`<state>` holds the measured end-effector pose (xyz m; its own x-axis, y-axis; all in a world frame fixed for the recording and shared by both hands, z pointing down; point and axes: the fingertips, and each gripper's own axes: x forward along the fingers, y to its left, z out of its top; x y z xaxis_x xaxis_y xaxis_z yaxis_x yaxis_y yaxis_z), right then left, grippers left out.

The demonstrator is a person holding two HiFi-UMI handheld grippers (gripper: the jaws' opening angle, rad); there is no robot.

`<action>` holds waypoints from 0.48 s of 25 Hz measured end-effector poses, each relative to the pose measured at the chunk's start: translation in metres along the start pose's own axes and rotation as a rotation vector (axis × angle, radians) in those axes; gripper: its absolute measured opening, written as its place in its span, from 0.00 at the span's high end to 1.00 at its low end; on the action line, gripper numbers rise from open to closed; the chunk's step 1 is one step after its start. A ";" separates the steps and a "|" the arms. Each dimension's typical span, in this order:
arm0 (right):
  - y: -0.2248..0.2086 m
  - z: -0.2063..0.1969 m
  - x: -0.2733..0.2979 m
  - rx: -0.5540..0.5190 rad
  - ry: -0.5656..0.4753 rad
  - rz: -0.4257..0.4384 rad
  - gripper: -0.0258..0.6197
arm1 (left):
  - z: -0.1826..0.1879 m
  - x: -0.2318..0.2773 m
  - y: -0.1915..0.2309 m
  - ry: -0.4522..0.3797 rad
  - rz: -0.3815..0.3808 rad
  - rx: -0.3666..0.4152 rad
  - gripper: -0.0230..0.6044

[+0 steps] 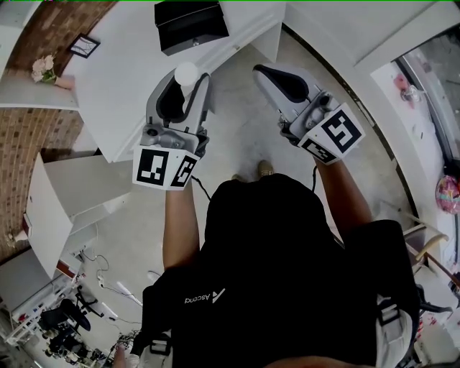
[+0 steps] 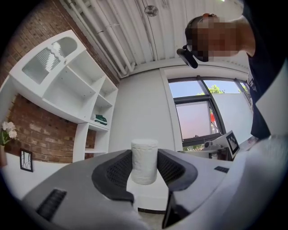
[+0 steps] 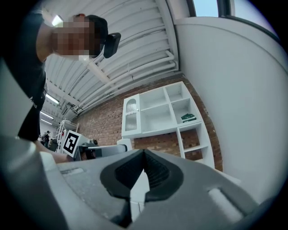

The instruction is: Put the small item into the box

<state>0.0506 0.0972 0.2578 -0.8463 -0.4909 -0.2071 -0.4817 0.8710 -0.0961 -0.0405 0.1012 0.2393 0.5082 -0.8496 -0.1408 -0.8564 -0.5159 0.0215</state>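
A small white roll [image 2: 144,157] stands upright between the dark pads of my left gripper [image 2: 144,175], which press on both its sides. In the head view the white roll [image 1: 186,72] shows at the tips of the left gripper [image 1: 190,80], over the near edge of the white table [image 1: 122,93]. The black box [image 1: 190,25] sits on that table, farther back and slightly to the right. My right gripper [image 1: 263,72] hovers to the right over the floor. Its jaws meet at the tips, and the right gripper [image 3: 143,155] has nothing between them.
A framed picture [image 1: 84,46] and flowers [image 1: 43,67] stand at the table's far left by the brick wall. White shelving [image 2: 67,85] hangs on the brick wall. A second white table [image 1: 323,21] runs behind the right gripper. My feet [image 1: 264,169] stand on the pale floor.
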 end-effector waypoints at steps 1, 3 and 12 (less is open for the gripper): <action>-0.006 -0.001 0.001 -0.001 0.003 0.010 0.96 | -0.002 0.005 0.001 0.004 0.010 0.004 0.70; -0.016 -0.002 0.004 -0.005 0.009 0.030 0.96 | -0.006 0.014 0.004 0.013 0.027 0.011 0.70; -0.046 -0.005 0.024 -0.010 0.023 0.035 0.96 | -0.010 0.040 0.034 0.033 0.054 0.013 0.70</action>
<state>0.0515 0.0453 0.2619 -0.8674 -0.4606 -0.1882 -0.4540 0.8875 -0.0793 -0.0487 0.0487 0.2444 0.4634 -0.8797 -0.1072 -0.8839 -0.4675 0.0154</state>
